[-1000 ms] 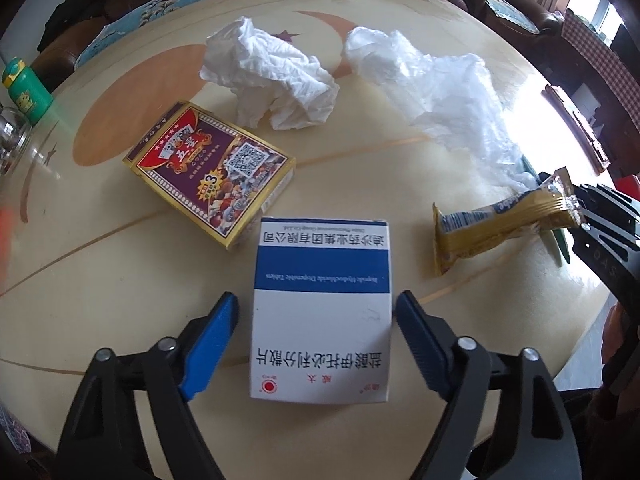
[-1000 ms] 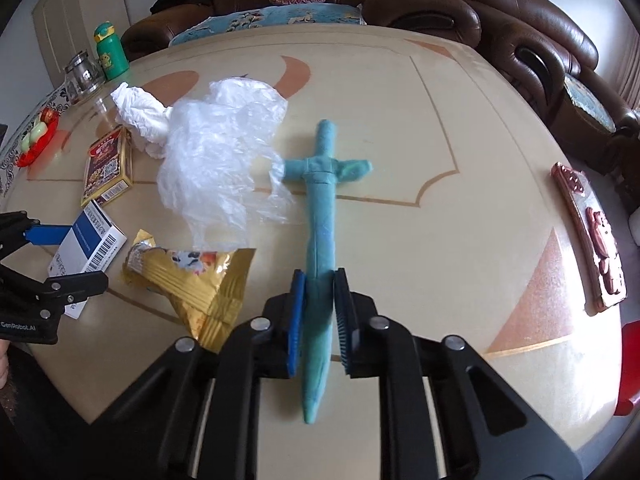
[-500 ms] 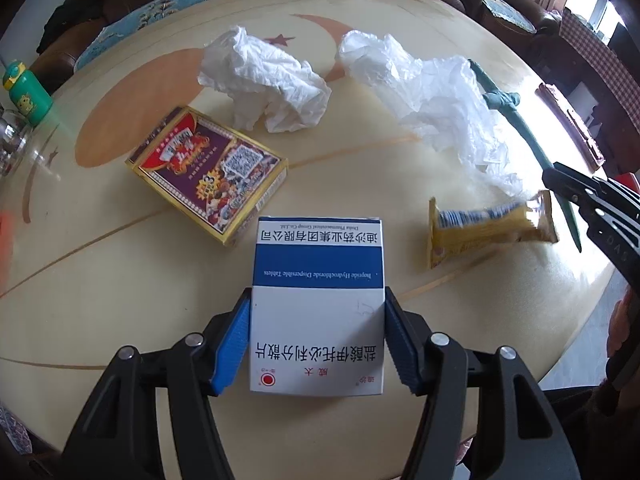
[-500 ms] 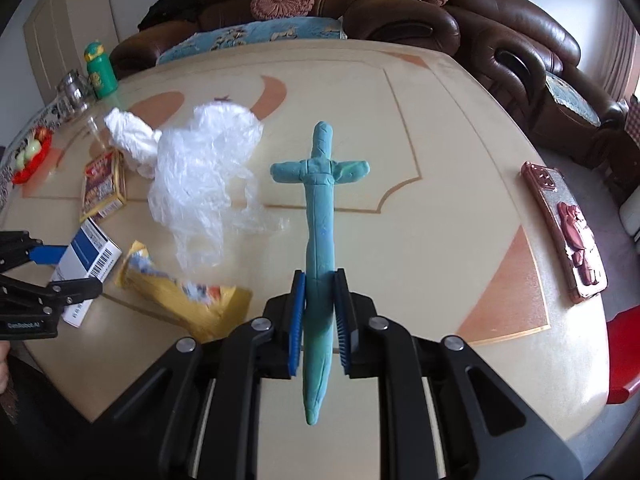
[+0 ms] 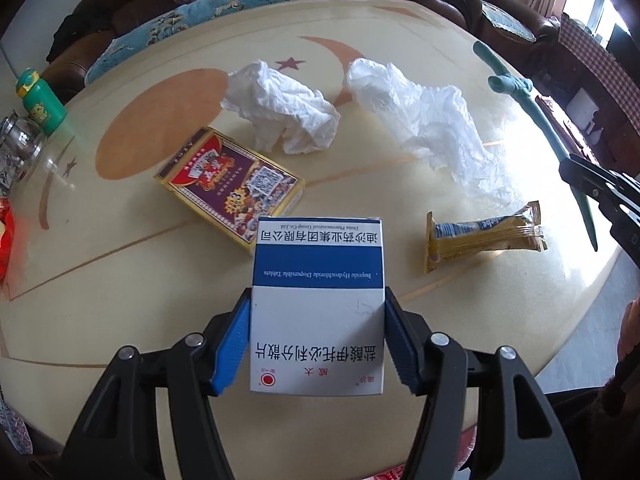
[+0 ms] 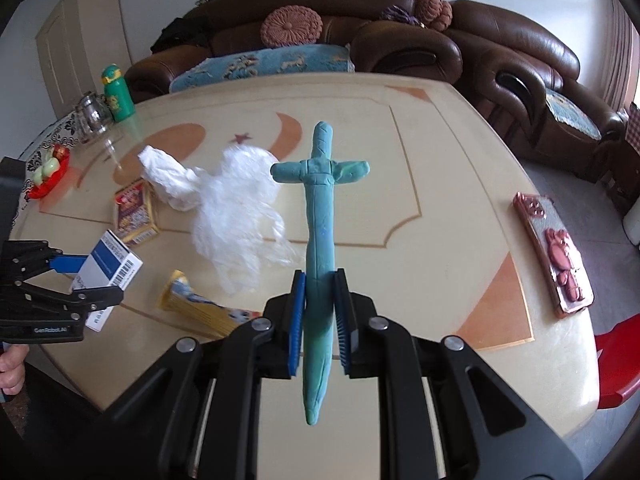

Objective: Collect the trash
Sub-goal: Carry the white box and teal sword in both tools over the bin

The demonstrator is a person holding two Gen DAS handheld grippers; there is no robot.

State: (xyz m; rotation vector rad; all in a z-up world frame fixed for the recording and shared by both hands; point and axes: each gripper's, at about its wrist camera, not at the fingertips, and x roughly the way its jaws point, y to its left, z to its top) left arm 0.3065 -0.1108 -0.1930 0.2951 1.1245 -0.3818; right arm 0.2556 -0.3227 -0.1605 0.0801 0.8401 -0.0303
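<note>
Six loose things can be counted. Two are boxes: a white-and-blue medicine box (image 5: 318, 300) printed with Chinese characters and the English line "Itopride Hydrochloride Dispersible Tablets", with a barcode on its side in the right wrist view, and a gold-edged red card box (image 5: 232, 192) bearing a QR code and writing too small to read. One crumpled white tissue (image 5: 286, 114) lies far of the card box, with one crumpled clear plastic bag (image 5: 432, 128) to its right. One yellow snack wrapper (image 5: 482, 234) lies near the right edge of the table (image 5: 120, 264); its lettering is only partly legible. One teal clay sword (image 6: 320, 240) completes the count.

The left gripper (image 5: 316, 344) has its blue pads pressed against both sides of the medicine box, gripping it at the near edge of the table, just beside the card box. The right gripper (image 6: 319, 320) is clamped on the blade of the sword, which is held clear of the table with its crossguard pointing away. "GenRobot.AI" can be read on the left gripper's body in the right wrist view.

At the far left of the table stand one green bottle (image 6: 116, 94), one glass jar (image 6: 90, 114) and one red dish (image 6: 48, 176) of fruit. One pink phone case (image 6: 554, 254) lies at the right edge.
</note>
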